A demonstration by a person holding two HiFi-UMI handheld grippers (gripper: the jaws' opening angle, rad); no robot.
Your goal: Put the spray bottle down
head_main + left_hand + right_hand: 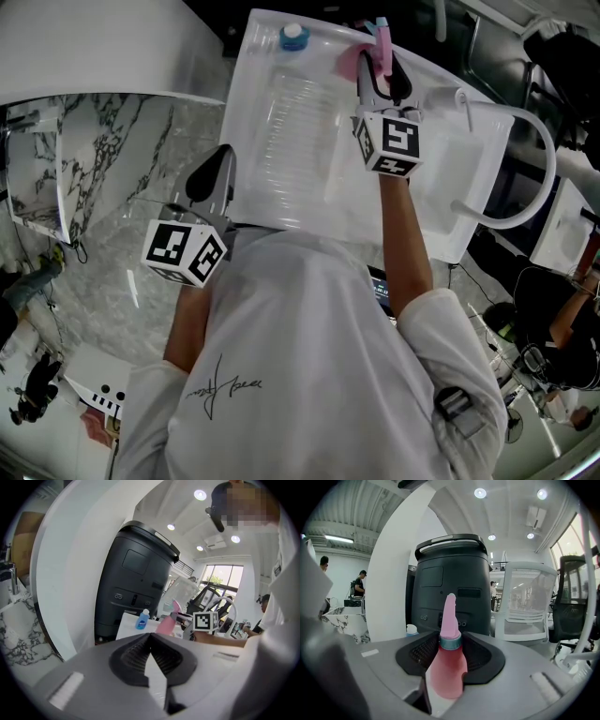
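A pink spray bottle (447,667) with a teal collar and a pink nozzle stands upright between the jaws of my right gripper (450,641), which is shut on its neck. In the head view the right gripper (379,66) holds the spray bottle (350,62) over the far edge of a white table (309,187). From the left gripper view the spray bottle (166,623) appears beside the right gripper's marker cube (206,621). My left gripper (209,175) hangs off the table's left side, its jaws (150,637) shut with nothing between them.
A small blue bottle (293,37) with a white cap stands at the table's far left corner. Behind the table is a tall black machine (451,581). A white mesh chair (525,604) is at the right. Marble surface (103,159) lies left.
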